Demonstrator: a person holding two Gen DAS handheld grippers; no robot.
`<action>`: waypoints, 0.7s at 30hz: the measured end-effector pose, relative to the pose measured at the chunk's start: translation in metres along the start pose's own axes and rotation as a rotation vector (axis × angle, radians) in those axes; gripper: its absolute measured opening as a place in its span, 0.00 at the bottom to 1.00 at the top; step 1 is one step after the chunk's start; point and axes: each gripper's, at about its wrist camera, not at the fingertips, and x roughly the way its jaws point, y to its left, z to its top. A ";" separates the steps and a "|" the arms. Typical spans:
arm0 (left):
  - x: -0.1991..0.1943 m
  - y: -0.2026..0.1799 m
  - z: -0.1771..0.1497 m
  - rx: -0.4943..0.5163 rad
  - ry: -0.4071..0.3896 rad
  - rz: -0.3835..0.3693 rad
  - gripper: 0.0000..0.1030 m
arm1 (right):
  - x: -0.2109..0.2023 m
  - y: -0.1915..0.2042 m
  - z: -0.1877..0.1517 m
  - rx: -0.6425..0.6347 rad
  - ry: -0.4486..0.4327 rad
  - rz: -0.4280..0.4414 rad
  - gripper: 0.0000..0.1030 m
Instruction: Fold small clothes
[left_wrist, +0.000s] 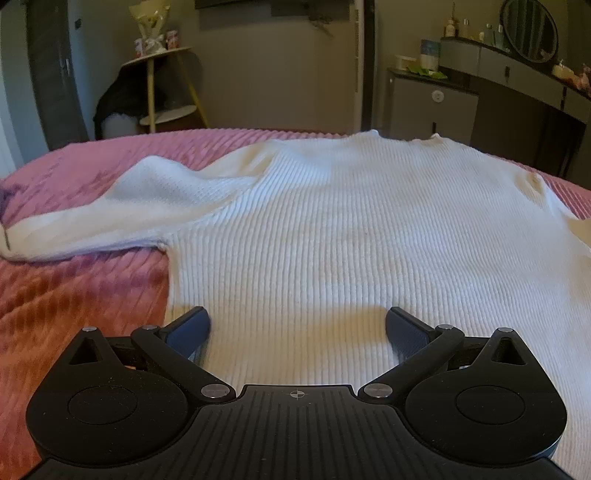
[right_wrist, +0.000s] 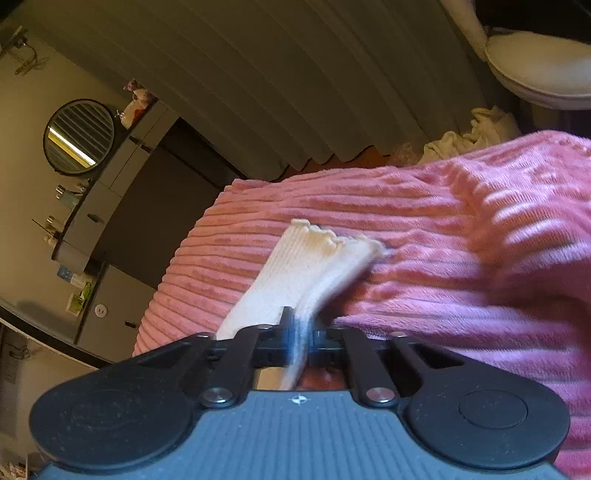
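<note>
While the white ribbed sweater (left_wrist: 351, 229) lies spread flat on the pink bedspread (left_wrist: 74, 295), no fold shows yet, so nearly all the folding looks left to do. Ahead of the left gripper (left_wrist: 297, 332), its fingers spread wide and empty, lies the body. The right gripper (right_wrist: 297, 332) has its fingers pinched shut on the sleeve (right_wrist: 295, 266), cuff beyond them.

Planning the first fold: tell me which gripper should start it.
Right. The right gripper is already shut on the white ribbed knit sleeve over the pink ribbed bedspread; the left gripper is open above the sweater's body, holding nothing.
</note>
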 end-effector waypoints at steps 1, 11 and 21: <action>0.000 0.001 0.001 -0.011 0.005 -0.005 1.00 | -0.003 0.009 0.003 -0.022 -0.017 -0.003 0.06; 0.003 0.015 0.008 -0.032 0.077 -0.068 1.00 | -0.131 0.199 -0.163 -0.932 -0.057 0.426 0.06; -0.014 0.068 0.024 -0.303 0.087 -0.238 1.00 | -0.149 0.195 -0.296 -0.833 0.319 0.530 0.41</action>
